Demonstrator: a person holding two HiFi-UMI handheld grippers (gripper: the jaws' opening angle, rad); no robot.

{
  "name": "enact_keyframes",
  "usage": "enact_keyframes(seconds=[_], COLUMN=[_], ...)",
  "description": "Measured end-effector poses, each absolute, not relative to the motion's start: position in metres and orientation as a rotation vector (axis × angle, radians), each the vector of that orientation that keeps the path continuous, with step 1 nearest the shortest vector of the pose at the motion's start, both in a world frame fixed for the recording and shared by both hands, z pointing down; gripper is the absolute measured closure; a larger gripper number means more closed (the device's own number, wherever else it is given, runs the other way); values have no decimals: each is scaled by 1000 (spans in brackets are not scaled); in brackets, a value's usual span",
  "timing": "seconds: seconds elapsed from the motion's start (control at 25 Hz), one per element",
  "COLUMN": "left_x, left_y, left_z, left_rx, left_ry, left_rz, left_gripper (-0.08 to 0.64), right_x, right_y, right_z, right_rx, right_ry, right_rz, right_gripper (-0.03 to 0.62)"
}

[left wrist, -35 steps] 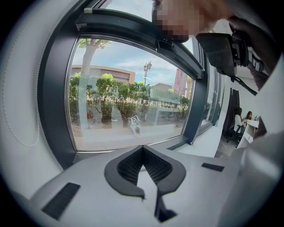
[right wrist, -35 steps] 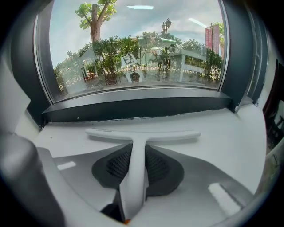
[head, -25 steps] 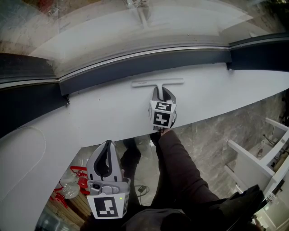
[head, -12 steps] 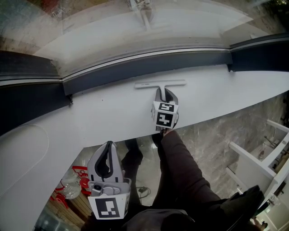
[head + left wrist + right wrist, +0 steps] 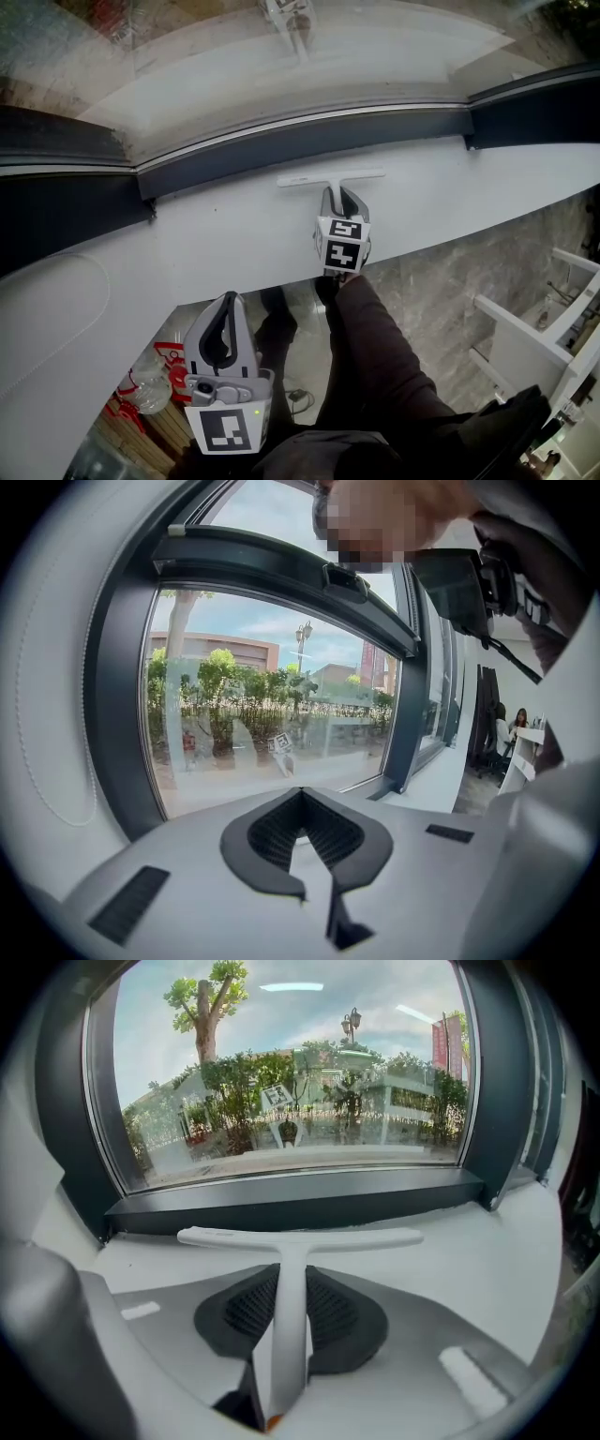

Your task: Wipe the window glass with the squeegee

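Note:
A white T-shaped squeegee (image 5: 330, 179) hangs just over the white window sill (image 5: 216, 234), its blade level and parallel to the dark lower window frame (image 5: 309, 131). My right gripper (image 5: 340, 195) is shut on its handle; in the right gripper view the handle (image 5: 292, 1279) runs between the dark pads and the blade (image 5: 300, 1237) lies crosswise ahead. The window glass (image 5: 281, 66) is beyond the frame. My left gripper (image 5: 225, 300) is lower and to the left, off the sill's front edge, shut with nothing in it. In its own view my left gripper (image 5: 300, 791) has the tips touching.
The sill's front edge (image 5: 281, 281) drops to a marble floor (image 5: 441, 291). Red items (image 5: 169, 361) lie below left, and white furniture (image 5: 534, 328) stands at the right. A dark sleeve (image 5: 375, 356) trails behind the right gripper. The dark side frame (image 5: 122, 724) borders the glass.
Both grippers have risen slightly, and the squeegee has come up with the right one. The grip on the handle is the same.

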State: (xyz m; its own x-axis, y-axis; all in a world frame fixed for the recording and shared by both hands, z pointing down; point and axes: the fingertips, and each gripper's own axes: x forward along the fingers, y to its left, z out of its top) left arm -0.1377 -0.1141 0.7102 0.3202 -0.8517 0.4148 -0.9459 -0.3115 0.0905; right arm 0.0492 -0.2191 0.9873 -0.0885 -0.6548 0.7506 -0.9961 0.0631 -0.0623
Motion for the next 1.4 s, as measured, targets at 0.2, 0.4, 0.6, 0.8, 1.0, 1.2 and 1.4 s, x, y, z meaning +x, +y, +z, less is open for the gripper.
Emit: enact_keyframes(seconds=[0.2,0.4,0.6,0.8,1.0,1.2,1.4], left_x=[-132,-124,-116,-111,-104,-91,-77], left_y=[-111,-105,-101,-96,-94,-87,-81], left_z=[683,653,618,580,537,489,447], left_rx=[2311,2351,2394,2441,2514,2601,2687], left_ry=[-1611,-1604,-1597,-1591,-1568,-1519,-1482], left_rz=[393,348,310,260,206,145,77], left_gripper=[560,560,560,560,560,560,560], right_x=[48,49,49,47,42,38,45], right_y=[-217,-211,-205,-200,-196,-187,-177], right_z=[948,906,859,798,735,665,595], right_rx=[1676,1709,1742,1797,1834,1875,1924], right_ry=[-1838,-1861,-1892,-1934,-1979,-2035,-2077], right_rz=[793,775,746,705,659,601,514], right_gripper=[511,511,511,511,511,511,511])
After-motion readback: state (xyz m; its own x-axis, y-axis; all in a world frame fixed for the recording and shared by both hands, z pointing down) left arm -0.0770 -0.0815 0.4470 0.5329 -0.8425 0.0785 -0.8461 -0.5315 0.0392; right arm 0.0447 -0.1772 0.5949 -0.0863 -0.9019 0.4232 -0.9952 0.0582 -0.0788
